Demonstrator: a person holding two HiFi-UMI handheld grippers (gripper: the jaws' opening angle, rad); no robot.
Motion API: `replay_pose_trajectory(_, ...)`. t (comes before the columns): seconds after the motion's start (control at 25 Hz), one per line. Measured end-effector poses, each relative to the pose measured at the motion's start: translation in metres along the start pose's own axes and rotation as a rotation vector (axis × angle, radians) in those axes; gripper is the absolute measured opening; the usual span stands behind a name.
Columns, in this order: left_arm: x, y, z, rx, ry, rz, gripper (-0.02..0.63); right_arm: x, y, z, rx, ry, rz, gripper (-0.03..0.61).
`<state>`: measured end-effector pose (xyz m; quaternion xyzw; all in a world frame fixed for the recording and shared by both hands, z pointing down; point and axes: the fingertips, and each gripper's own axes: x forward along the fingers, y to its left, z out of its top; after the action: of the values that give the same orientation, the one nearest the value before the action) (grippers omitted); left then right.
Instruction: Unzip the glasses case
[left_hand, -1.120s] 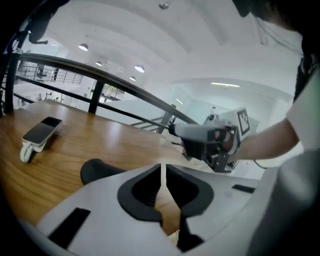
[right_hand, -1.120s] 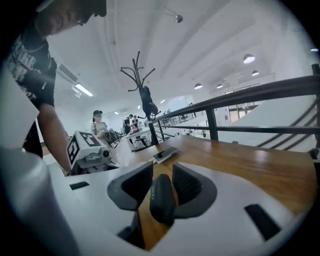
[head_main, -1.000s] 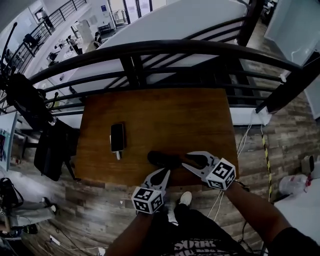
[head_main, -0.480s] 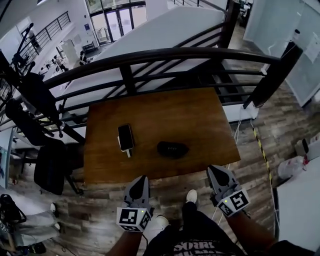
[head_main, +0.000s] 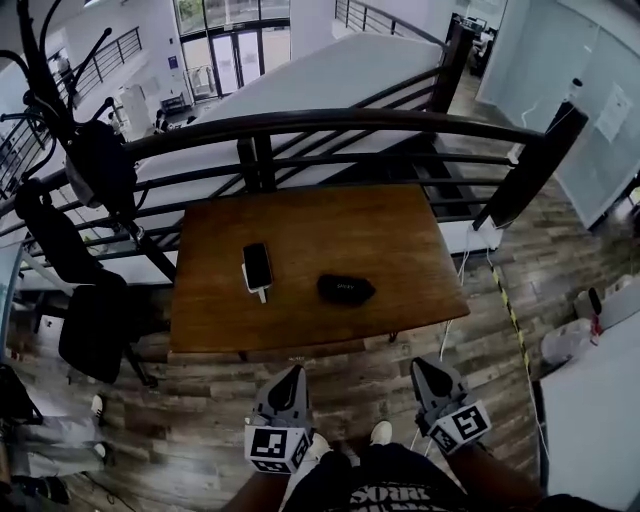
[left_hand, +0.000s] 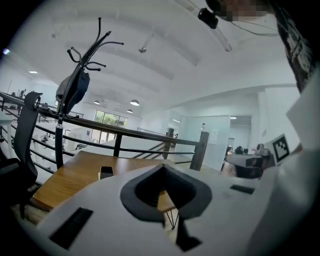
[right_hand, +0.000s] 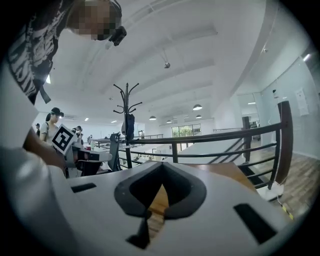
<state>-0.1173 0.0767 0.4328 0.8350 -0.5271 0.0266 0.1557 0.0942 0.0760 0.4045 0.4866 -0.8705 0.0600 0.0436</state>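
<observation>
The black glasses case (head_main: 346, 289) lies alone near the middle front of the brown wooden table (head_main: 340, 230). Neither gripper touches it. My left gripper (head_main: 292, 376) and right gripper (head_main: 426, 369) hang over the wooden floor, short of the table's front edge and close to my body. Both point toward the table. In the left gripper view the left gripper (left_hand: 162, 167) has its jaw tips together with nothing between them. The right gripper (right_hand: 161, 165) looks the same in its own view. The case is hidden behind the jaws in both gripper views.
A black phone on a white block (head_main: 258, 267) lies left of the case. A dark metal railing (head_main: 330, 125) runs behind the table. A coat rack (head_main: 90, 150) and an office chair (head_main: 95, 320) stand at the left. Cables (head_main: 470, 270) trail on the floor at the right.
Both grippers have pulled back from the case at the table's front edge to over the floor by my body. The right gripper, open beside the case before, is now shut.
</observation>
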Motion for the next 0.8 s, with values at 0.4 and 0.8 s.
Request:
replay_pose_trajectory(0.4,-0.001,-0.053,-0.009,0.022,-0.009,0.032,0.005,-0.025,-0.002,-0.002,0.034,-0.044,0.075,-0.002)
replay_pose_trajectory(0.8,-0.005,-0.082,-0.001,0.039,-0.031,0.088,0.005,-0.055,-0.018,-0.005,0.028,-0.035,0.120,-0.003)
